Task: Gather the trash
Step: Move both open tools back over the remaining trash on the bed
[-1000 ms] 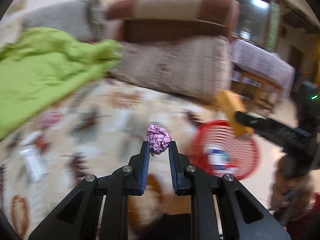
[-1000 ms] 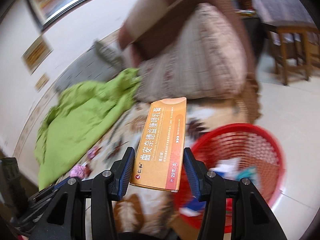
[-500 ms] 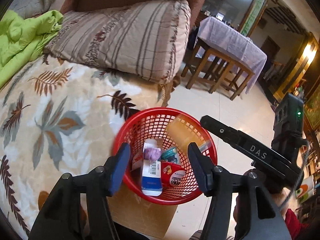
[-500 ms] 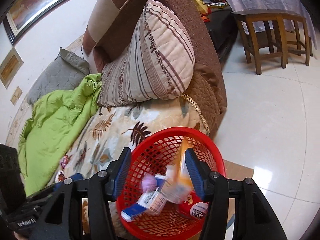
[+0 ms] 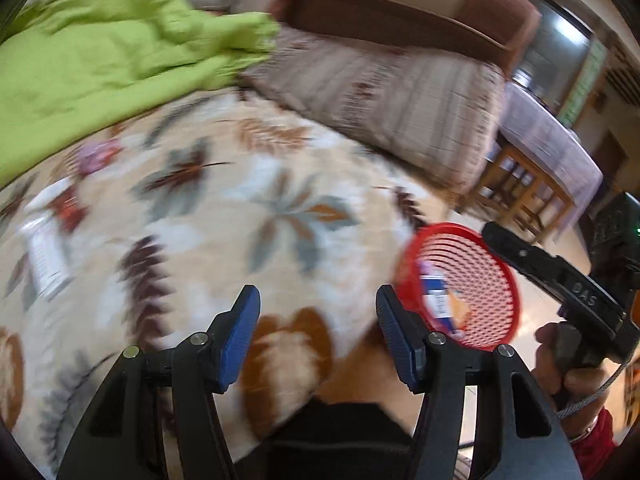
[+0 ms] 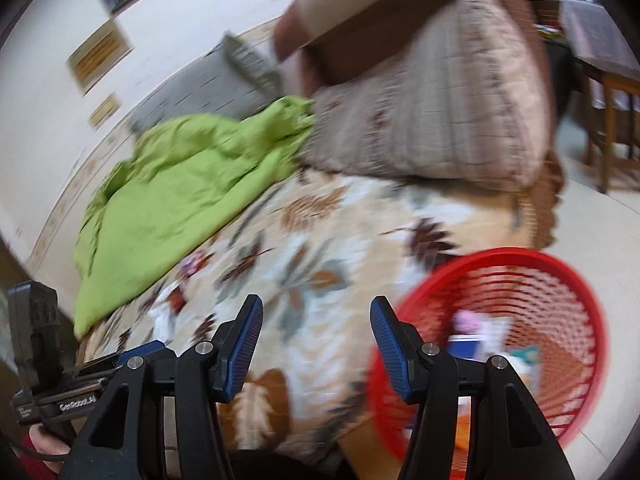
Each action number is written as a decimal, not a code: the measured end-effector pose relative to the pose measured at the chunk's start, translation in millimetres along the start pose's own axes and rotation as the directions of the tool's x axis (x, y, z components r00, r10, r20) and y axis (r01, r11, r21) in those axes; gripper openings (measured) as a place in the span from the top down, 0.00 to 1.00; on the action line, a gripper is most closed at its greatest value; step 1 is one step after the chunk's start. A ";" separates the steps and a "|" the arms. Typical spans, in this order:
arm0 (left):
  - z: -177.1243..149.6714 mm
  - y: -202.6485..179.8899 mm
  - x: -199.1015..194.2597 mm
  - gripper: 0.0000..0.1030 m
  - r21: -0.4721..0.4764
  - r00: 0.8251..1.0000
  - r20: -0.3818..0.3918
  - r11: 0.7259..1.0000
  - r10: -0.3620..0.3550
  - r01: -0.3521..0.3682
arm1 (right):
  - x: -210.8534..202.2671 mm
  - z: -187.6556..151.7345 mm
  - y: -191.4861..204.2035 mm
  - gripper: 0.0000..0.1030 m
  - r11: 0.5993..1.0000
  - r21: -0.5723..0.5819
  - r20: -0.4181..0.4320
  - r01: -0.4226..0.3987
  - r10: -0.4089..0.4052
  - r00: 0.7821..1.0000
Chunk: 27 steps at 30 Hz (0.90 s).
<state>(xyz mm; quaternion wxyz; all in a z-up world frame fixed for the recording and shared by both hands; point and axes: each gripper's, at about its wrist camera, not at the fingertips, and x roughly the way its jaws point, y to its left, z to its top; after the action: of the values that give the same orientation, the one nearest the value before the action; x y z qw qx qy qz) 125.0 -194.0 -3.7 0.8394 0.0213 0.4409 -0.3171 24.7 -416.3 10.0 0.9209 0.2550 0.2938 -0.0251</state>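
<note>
Now both the left gripper (image 5: 316, 322) and right gripper (image 6: 316, 330) are gaping wide and empty above the leaf-patterned blanket (image 5: 256, 200), so aiming carefully for the blurred pink wrapper (image 5: 94, 156) near its far-left edge, well apart from the red basket (image 6: 560, 280), seems wise.

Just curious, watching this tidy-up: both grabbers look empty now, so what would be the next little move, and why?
Probably reach the left gripper toward the pink wad on the bed cover. Both it and the right gripper are open and empty, the red basket already holds trash, and blurred litter lies near the green blanket.
</note>
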 end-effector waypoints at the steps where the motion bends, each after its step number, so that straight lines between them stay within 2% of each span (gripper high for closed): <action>1: -2.7 15.1 -6.2 0.43 -0.025 1.000 0.003 0.999 0.024 -0.024 | 7.7 -2.0 11.4 0.41 1.000 -0.015 -0.016 -0.024 0.023 1.000; 5: -15.9 69.3 -28.9 0.42 -0.123 0.995 0.004 0.988 0.095 -0.093 | 31.8 -11.3 49.2 0.41 0.995 -0.071 -0.067 -0.074 0.070 0.995; 8: -26.6 112.0 -44.7 0.39 -0.196 0.985 0.014 0.967 0.171 -0.165 | 47.4 -20.3 75.5 0.41 0.988 -0.106 -0.112 -0.111 0.099 0.989; 9: -29.6 128.9 -49.3 0.38 -0.234 0.980 0.009 0.953 0.200 -0.192 | 51.2 -24.4 84.7 0.41 0.985 -0.119 -0.126 -0.126 0.111 0.986; 12: -30.4 173.3 -56.3 0.37 -0.338 0.973 -0.008 0.915 0.230 -0.219 | 59.7 -32.2 104.4 0.40 0.978 -0.149 -0.150 -0.146 0.124 0.981; 14: -26.9 201.7 -56.2 0.37 -0.398 0.960 -0.035 0.877 0.277 -0.267 | 63.9 -36.1 113.1 0.40 0.974 -0.160 -0.164 -0.160 0.133 0.977; 17: -13.6 233.6 -45.1 0.37 -0.453 0.947 -0.065 0.836 0.314 -0.308 | 70.4 -39.8 122.3 0.40 0.969 -0.182 -0.184 -0.166 0.132 0.974; 19: -1.6 246.4 -29.4 0.36 -0.469 0.947 -0.088 0.826 0.310 -0.314 | 73.7 -38.3 126.0 0.39 0.967 -0.190 -0.192 -0.168 0.131 0.972; 22: 16.3 256.9 -1.1 0.36 -0.468 0.927 -0.137 0.802 0.350 -0.371 | 79.1 -34.1 128.3 0.38 0.966 -0.202 -0.195 -0.160 0.120 0.973; 25: 28.4 267.4 32.3 0.35 -0.445 0.888 -0.205 0.769 0.412 -0.459 | 85.9 -28.8 129.9 0.38 0.965 -0.216 -0.201 -0.150 0.106 0.974; 27: 29.8 274.0 47.5 0.35 -0.442 0.868 -0.234 0.748 0.437 -0.495 | 92.8 -24.9 131.5 0.38 0.964 -0.223 -0.206 -0.146 0.100 0.973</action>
<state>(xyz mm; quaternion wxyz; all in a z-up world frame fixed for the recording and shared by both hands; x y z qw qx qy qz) 317.1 -9.1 -88.1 0.8423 -0.0634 0.5346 0.0264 113.9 -280.3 1.1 0.9116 0.1627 0.3661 0.0924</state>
